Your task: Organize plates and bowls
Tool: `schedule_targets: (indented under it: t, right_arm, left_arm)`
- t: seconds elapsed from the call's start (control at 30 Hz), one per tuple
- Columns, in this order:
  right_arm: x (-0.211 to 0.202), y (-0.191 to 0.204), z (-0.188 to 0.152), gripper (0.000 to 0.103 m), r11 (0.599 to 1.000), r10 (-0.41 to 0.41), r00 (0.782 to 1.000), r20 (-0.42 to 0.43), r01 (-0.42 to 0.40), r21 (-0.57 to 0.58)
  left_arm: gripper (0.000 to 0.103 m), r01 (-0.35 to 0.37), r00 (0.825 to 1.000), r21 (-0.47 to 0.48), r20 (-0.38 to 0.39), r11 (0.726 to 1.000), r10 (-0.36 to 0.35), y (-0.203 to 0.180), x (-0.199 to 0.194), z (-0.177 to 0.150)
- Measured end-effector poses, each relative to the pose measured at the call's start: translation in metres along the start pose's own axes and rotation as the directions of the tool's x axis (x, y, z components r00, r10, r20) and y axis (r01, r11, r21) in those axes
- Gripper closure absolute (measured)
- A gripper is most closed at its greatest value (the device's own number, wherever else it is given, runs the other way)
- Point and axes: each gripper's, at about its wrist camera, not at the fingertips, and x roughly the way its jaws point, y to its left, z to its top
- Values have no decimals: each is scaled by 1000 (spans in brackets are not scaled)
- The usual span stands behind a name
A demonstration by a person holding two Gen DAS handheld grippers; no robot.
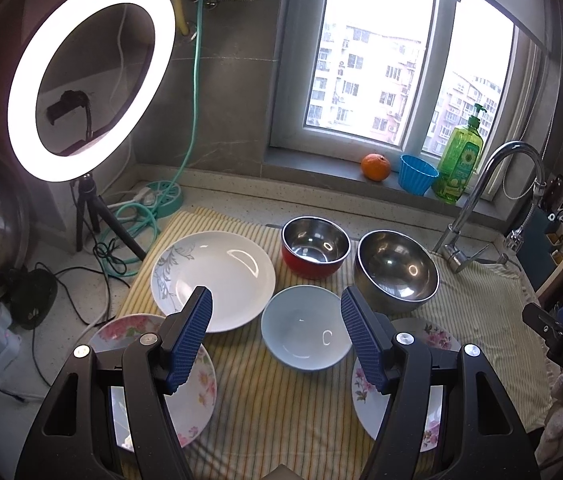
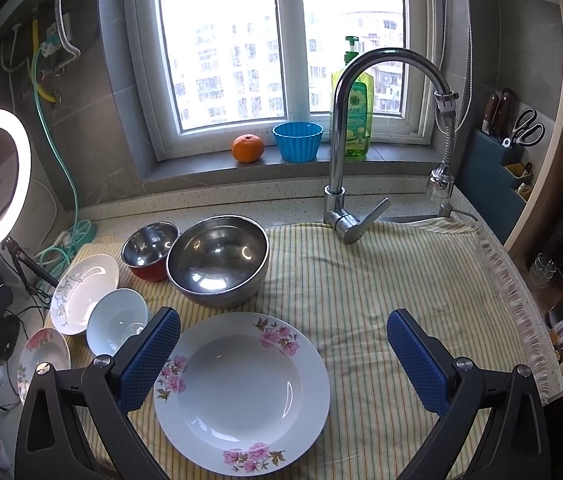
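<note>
On a striped cloth (image 1: pixel 265 400) lie a white plate with grey leaves (image 1: pixel 217 276), a pale blue bowl (image 1: pixel 305 330), a red-sided steel bowl (image 1: pixel 315 246), a large steel bowl (image 1: pixel 397 270) and two pink-flowered plates, one left (image 1: pixel 197 392) and one right (image 1: pixel 429 412). My left gripper (image 1: pixel 275 304) is open and empty, hovering above the blue bowl. My right gripper (image 2: pixel 283 328) is open and empty above the right flowered plate (image 2: pixel 241 388). The right wrist view also shows the large steel bowl (image 2: pixel 217 264), red bowl (image 2: pixel 149 248), blue bowl (image 2: pixel 115 322), leaf plate (image 2: pixel 81 292) and left flowered plate (image 2: pixel 41 356).
A chrome faucet (image 2: pixel 341 140) stands behind the cloth. The window sill holds an orange (image 2: pixel 247 148), a blue cup (image 2: pixel 297 140) and a green soap bottle (image 2: pixel 355 116). A ring light (image 1: pixel 89 76) on a tripod and cables stand left. A knife block (image 2: pixel 501 140) is right.
</note>
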Motion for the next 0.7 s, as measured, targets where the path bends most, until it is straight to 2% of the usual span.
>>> schedule_targets:
  t: [0.4, 0.57, 0.63, 0.7]
  right_arm:
    - [26, -23, -13, 2, 998, 13, 996, -85, -8, 58]
    - [35, -31, -17, 10, 999, 8, 994, -107, -3, 53]
    - [40, -34, -19, 17, 999, 7, 993, -119, -1, 50]
    - [45, -39, -21, 17, 999, 7, 992, -126, 0, 53]
  left_arm:
    - [36, 21, 997, -12, -78, 1000, -22, -5, 18, -12]
    - [36, 46, 992, -13, -116, 999, -47, -11, 27, -18]
    - [36, 68, 987, -32, -142, 997, -72, -11, 33, -21]
    - [36, 86, 981, -57, -172, 995, -95, -10, 39, -24]
